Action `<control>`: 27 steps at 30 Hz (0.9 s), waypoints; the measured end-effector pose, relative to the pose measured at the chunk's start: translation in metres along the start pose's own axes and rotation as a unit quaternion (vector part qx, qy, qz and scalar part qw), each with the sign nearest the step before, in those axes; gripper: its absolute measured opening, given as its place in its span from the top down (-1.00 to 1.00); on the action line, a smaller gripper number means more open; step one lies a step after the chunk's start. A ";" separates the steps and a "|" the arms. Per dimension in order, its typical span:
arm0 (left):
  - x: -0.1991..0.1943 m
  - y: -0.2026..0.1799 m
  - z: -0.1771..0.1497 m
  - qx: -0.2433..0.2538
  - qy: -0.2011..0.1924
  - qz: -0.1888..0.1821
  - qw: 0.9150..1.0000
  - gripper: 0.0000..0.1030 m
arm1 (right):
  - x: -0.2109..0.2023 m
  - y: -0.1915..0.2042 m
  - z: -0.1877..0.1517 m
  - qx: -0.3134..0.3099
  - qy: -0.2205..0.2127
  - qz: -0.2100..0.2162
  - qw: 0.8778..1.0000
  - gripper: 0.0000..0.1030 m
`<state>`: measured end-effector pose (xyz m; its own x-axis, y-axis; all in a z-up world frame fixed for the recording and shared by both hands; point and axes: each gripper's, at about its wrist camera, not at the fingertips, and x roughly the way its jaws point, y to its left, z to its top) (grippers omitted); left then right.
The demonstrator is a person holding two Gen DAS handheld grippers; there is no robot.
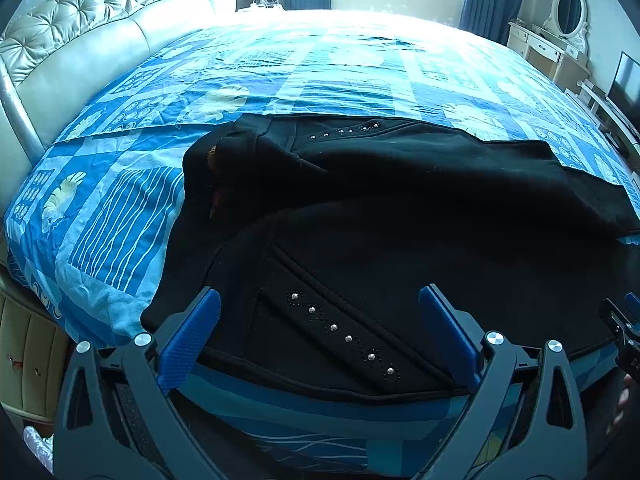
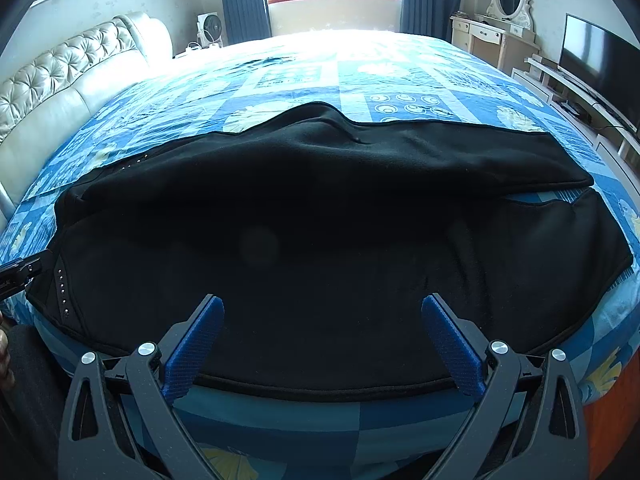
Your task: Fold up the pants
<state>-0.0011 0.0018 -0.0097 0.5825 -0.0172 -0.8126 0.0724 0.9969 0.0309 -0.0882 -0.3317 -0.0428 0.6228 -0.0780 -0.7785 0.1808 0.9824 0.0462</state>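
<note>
In the left wrist view the left tool (image 1: 319, 304) is held apart over the studded waist of the black pants (image 1: 400, 216), spread on the bed (image 1: 120, 208); a single layer could be pinched and the fold skewed. In the right wrist view the right tool (image 2: 322, 314), also apart, hangs over plain cloth near the hem; only there are both leg ends seen
</note>
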 end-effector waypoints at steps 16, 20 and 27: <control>0.000 -0.003 0.000 0.003 0.003 0.000 1.000 -0.93 | 0.002 0.000 -0.003 -0.002 0.006 0.002 1.000 -0.92; 0.001 -0.003 -0.001 0.003 0.007 0.001 1.000 -0.93 | 0.004 0.000 -0.003 -0.002 0.010 0.001 1.000 -0.92; 0.002 -0.003 -0.003 0.003 0.010 0.001 1.000 -0.93 | 0.002 0.002 -0.003 -0.002 0.010 0.004 1.000 -0.92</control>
<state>-0.0021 -0.0010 -0.0131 0.5659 -0.0129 -0.8244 0.0765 0.9964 0.0370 -0.0891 -0.3296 -0.0468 0.6093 -0.0678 -0.7901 0.1728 0.9838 0.0488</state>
